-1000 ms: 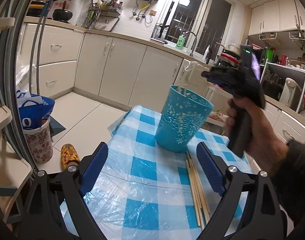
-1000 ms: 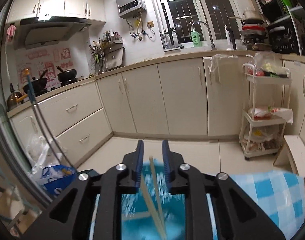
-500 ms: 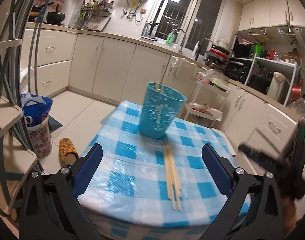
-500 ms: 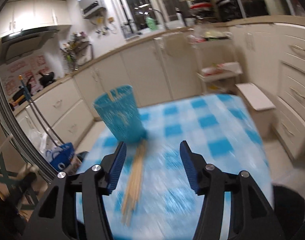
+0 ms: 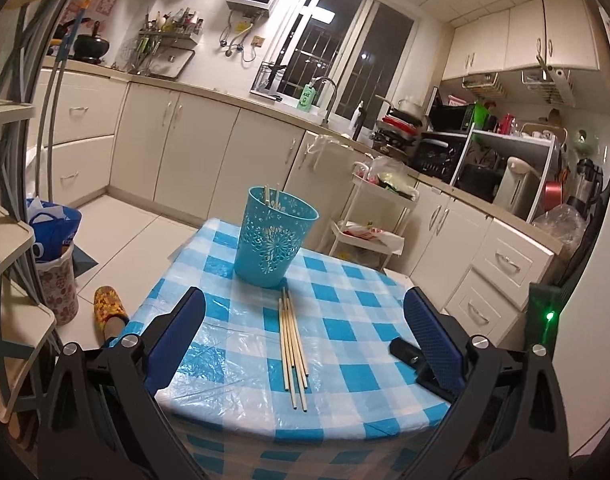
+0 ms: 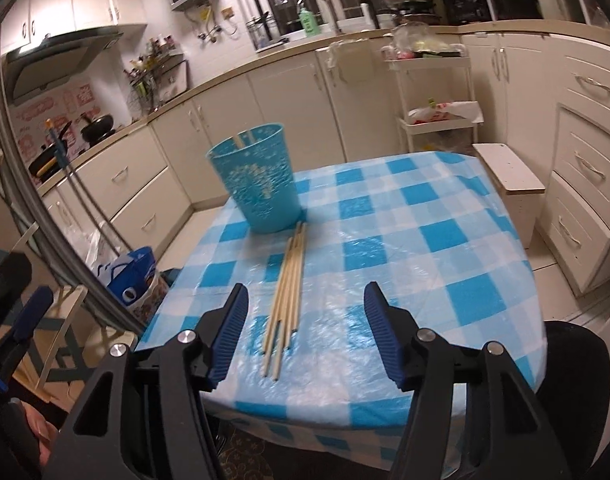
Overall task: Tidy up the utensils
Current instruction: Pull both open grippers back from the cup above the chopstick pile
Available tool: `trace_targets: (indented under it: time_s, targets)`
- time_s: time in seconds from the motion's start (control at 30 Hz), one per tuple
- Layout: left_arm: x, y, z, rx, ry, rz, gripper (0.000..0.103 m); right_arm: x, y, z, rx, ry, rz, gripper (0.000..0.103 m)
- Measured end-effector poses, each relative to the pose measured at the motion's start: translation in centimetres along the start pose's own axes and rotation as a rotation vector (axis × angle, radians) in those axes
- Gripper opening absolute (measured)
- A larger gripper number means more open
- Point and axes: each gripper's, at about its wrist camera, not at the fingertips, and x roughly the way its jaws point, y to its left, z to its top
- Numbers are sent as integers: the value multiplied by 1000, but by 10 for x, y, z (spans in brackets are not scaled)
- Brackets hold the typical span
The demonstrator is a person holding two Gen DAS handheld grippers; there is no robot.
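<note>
Blue ribbed pads nearest the lens in both views. Left gripper [image 5: 305, 340] spread as wide as it goes, nothing between the jaws, poised over the near edge of the table [image 5: 345, 408]. Right gripper [image 6: 305, 332] about half apart and opening further, also empty, tilted down toward the tabletop; its tip also visible low at the right of the left view.

Just beyond the fingers, on the blue-and-white checked plastic tablecloth [image 6: 445, 248]: loose wooden chopsticks [image 5: 292, 344], a small bundle lying side by side, lengthwise away from the cameras, near ends short of the table's front edge, far ends just beside the base of the cup. In the right view, chopsticks a little left of centre between the pads, untouched.

Behind them, upright near the far left part of the table: teal plastic cup [image 5: 273, 236] with cut-out flower pattern, two chopstick tips poking above its rim.

Further off, on the floor at left: yellow patterned slipper [image 5: 109, 304], blue bag [image 5: 51, 226]. At right, a white rolling cart [image 5: 379, 216]. Farthest back, cream cabinets [image 5: 193, 152] under a worktop, dark window [image 5: 345, 68] above.
</note>
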Motion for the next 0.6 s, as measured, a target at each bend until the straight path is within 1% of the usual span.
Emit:
trace_targets:
  time_s: [0.37, 0.6]
  targets:
    - [-10, 11, 6, -30, -20, -15, 95, 4, 26, -2, -46, 22, 7, 59]
    - [-12, 15, 7, -45, -24, -15, 96, 5, 29, 0, -53, 22, 7, 59]
